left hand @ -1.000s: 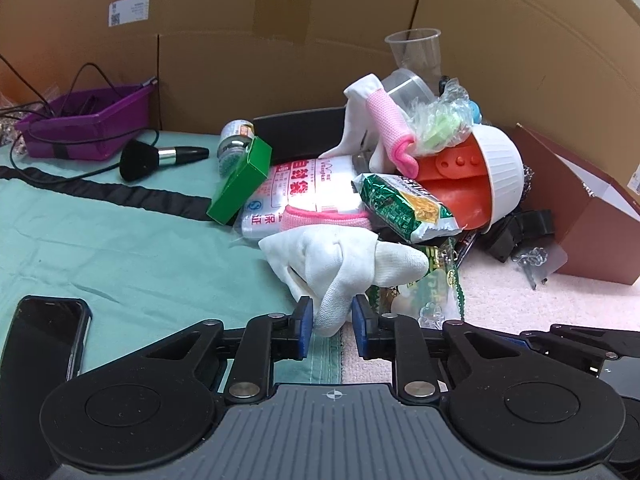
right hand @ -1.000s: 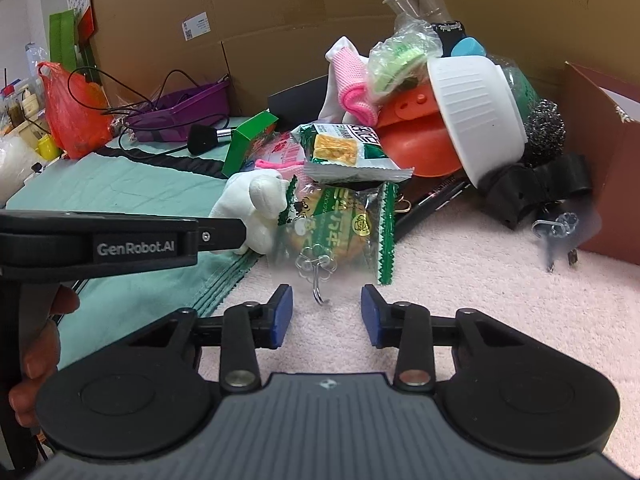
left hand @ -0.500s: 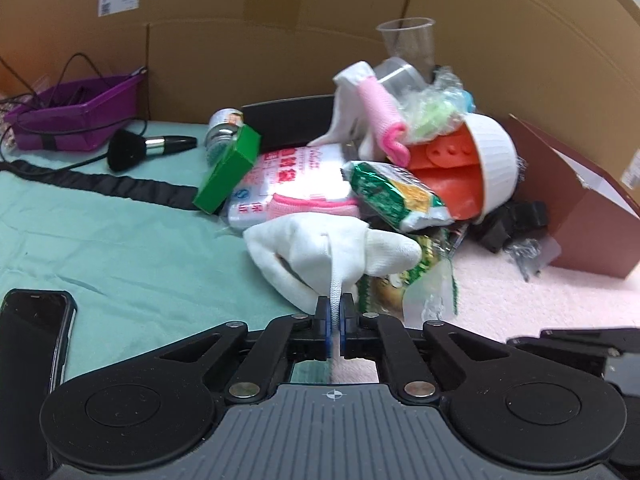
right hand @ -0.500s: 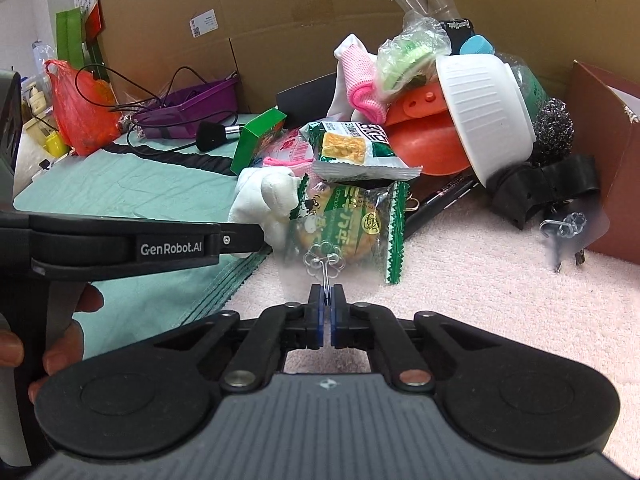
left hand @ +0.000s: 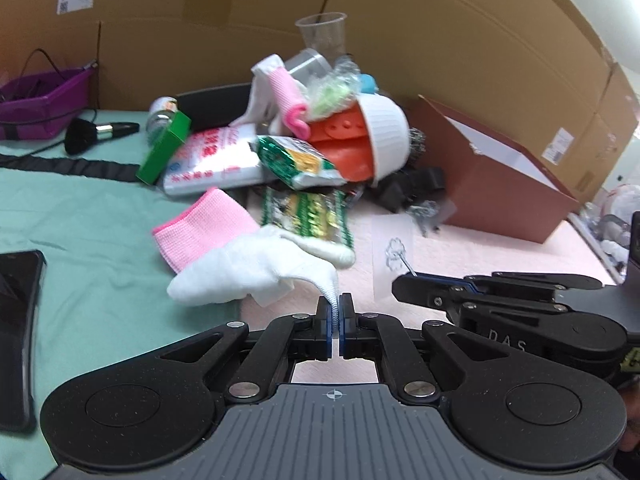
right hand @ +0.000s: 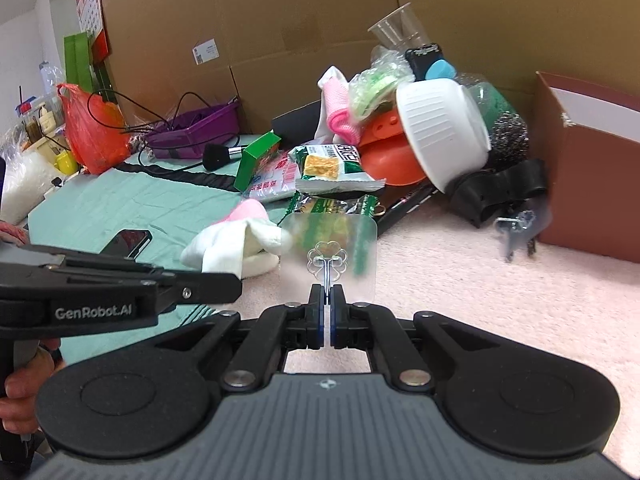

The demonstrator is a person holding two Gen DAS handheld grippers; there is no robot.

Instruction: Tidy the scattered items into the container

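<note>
My left gripper is shut on a fingertip of a white glove with a pink cuff, pulled out of the pile towards me; the glove also shows in the right wrist view. My right gripper is shut on the metal hook of a clear adhesive hook pad, lifted off the pink mat; the pad also shows in the left wrist view. The brown open box stands at the right, behind both grippers.
A pile lies ahead: a white bowl on an orange lid, snack packets, a green box, a plastic cup, a steel scourer. A phone lies at left, a purple tray far left.
Both grippers closed, the left on the glove and the right on the hook pad. Both then pulled back and lifted, drawing the glove out so its pink cuff shows.
</note>
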